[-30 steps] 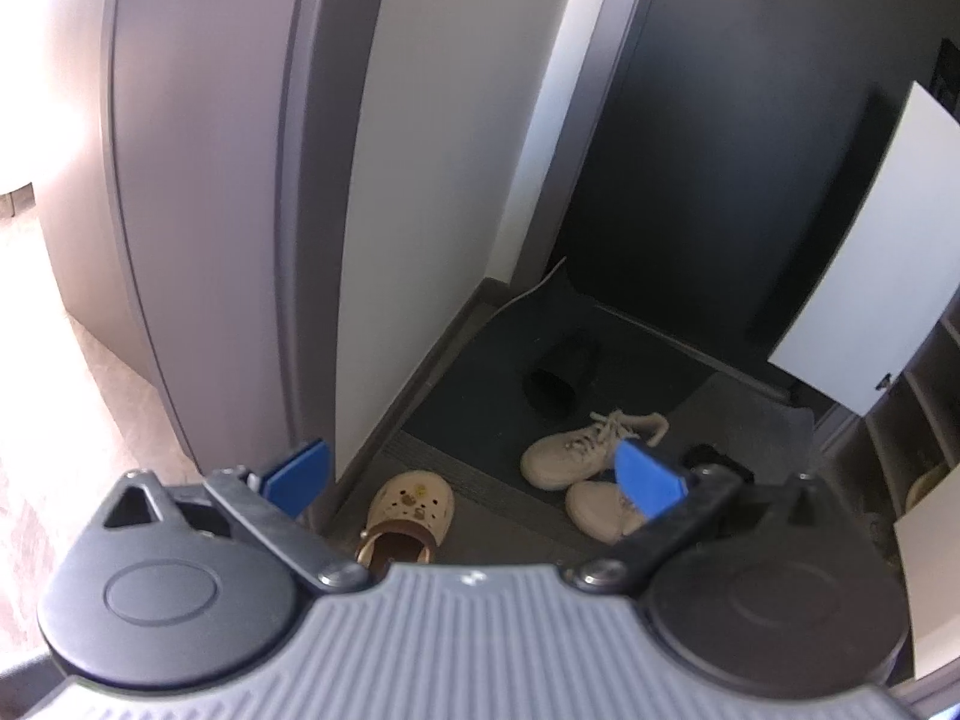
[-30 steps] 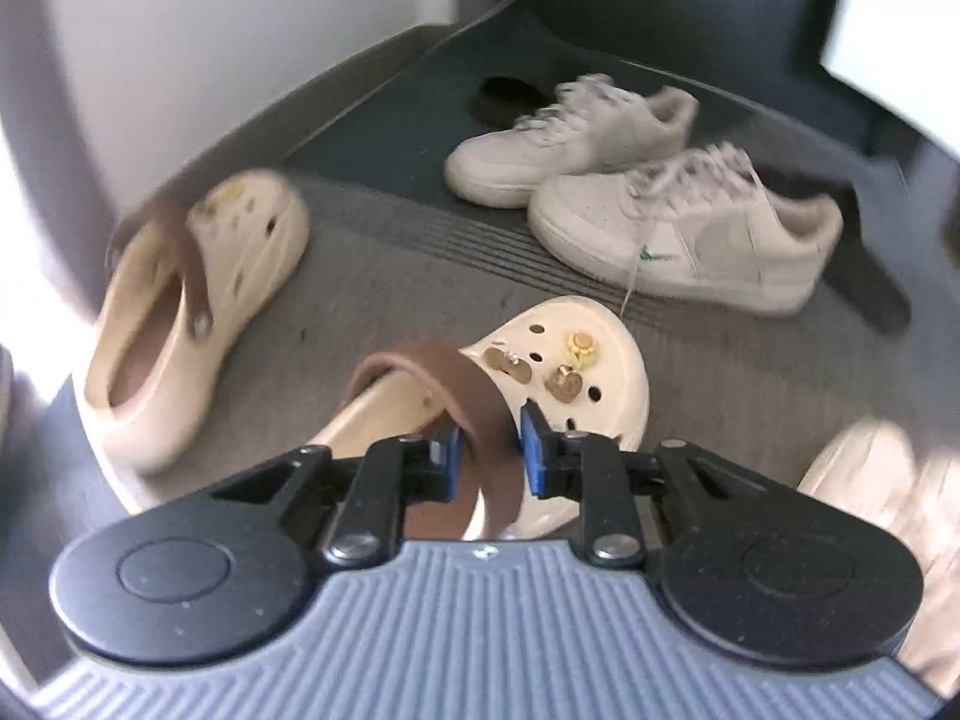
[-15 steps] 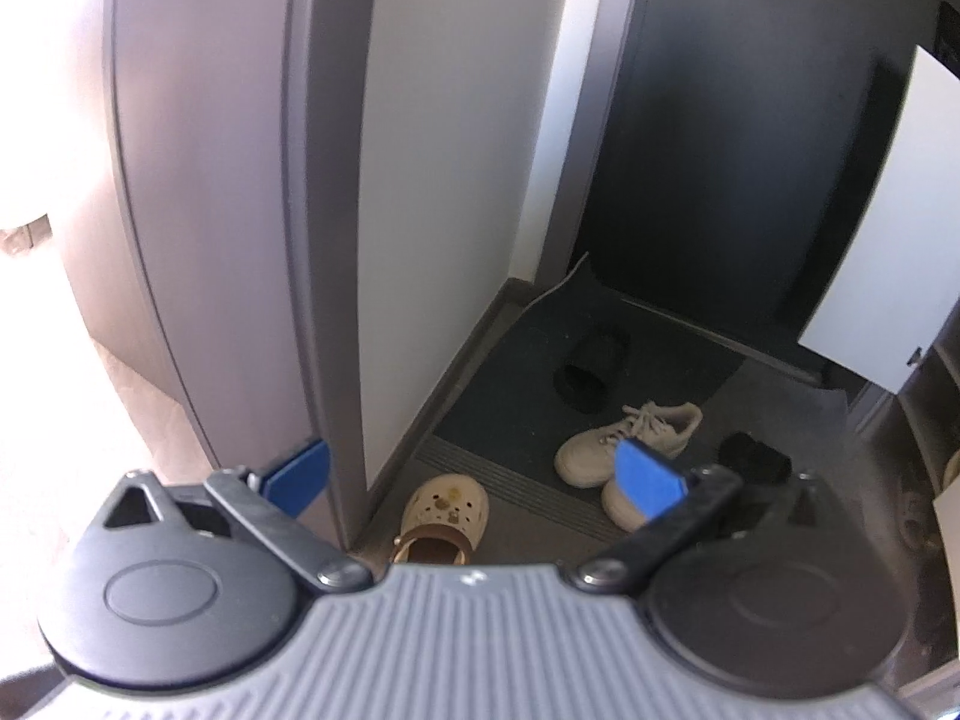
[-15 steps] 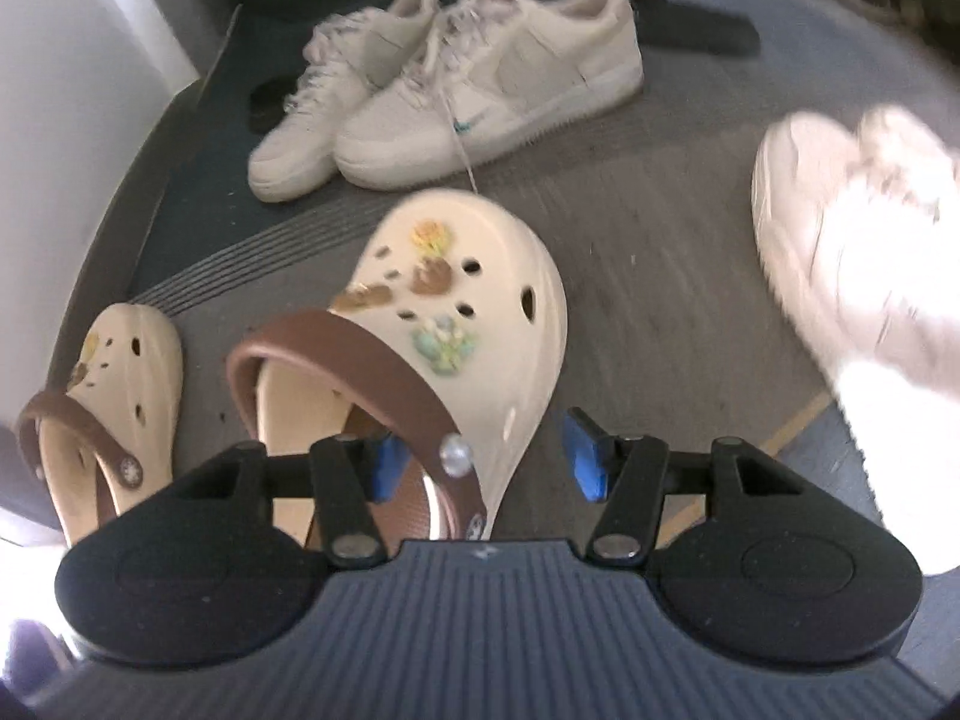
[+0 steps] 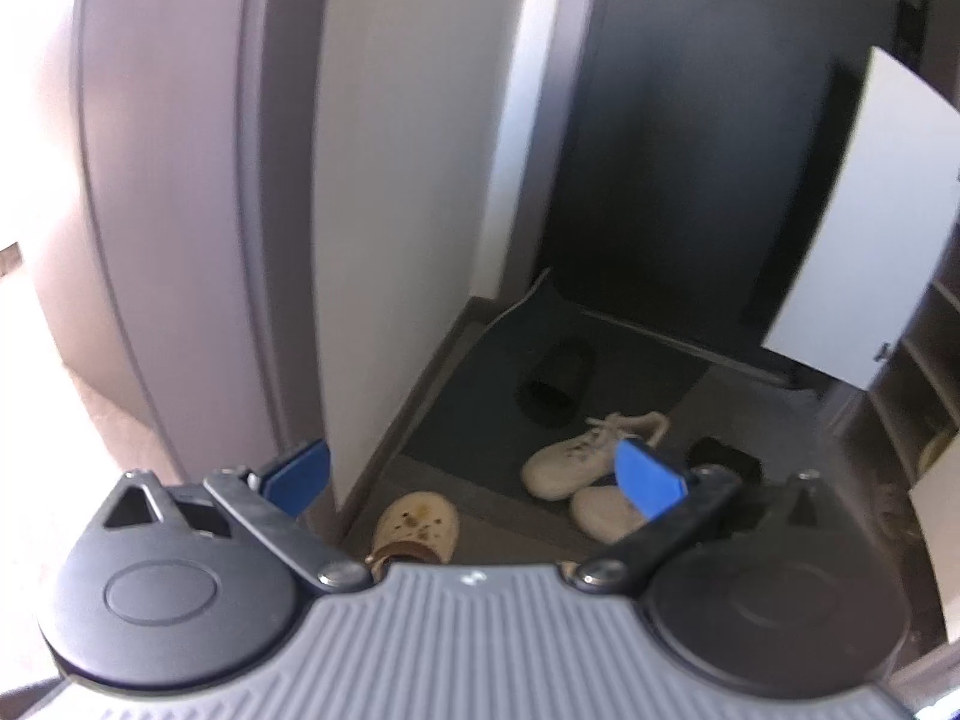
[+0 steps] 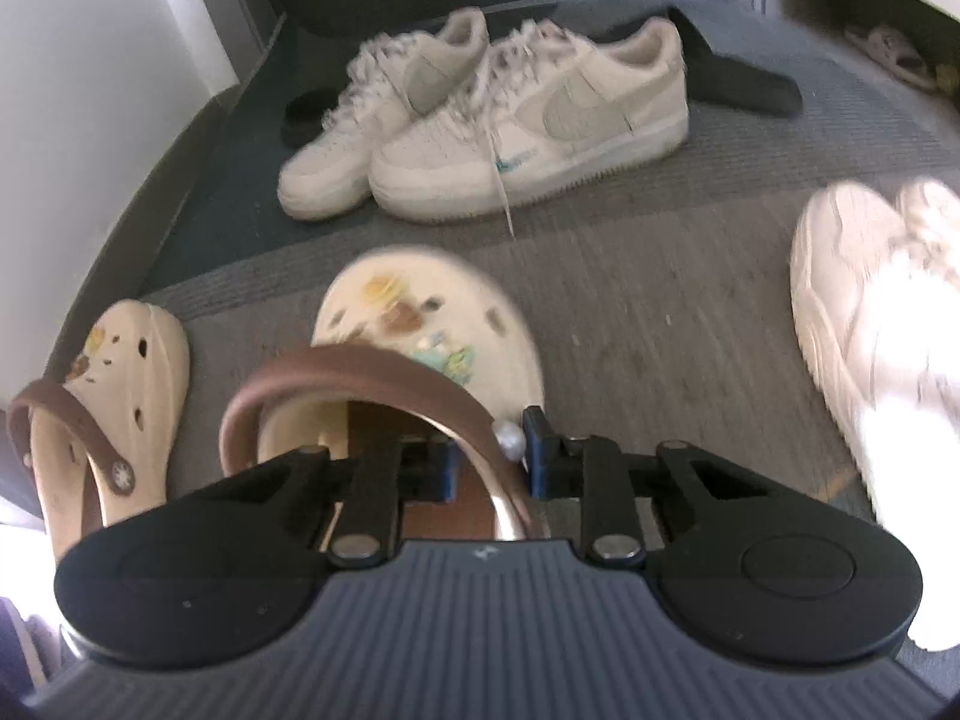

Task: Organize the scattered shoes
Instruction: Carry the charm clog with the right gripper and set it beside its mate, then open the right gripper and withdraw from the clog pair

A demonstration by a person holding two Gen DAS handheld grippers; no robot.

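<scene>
In the right wrist view my right gripper (image 6: 487,461) is shut on the side rim and brown strap of a cream clog (image 6: 432,324) with charms. Its mate, a second cream clog (image 6: 129,360), lies just left on the grey mat. A pair of cream sneakers (image 6: 480,132) stands side by side beyond. In the left wrist view my left gripper (image 5: 474,471) is open and empty, held high above the floor; the cream clog (image 5: 420,519) and the sneakers (image 5: 576,468) show far below.
A white shoe (image 6: 870,324) lies at the right. A black slipper (image 6: 744,84) lies behind the sneakers; another black slipper (image 5: 555,375) lies near the dark door. A white wall (image 5: 414,180) stands left. Shoe shelves (image 5: 918,396) stand at right.
My right gripper, open half a second ago, has closed on the clog's side and strap, and the clog now points ahead beside its mate. The left gripper stays high and open, drifting slightly.
</scene>
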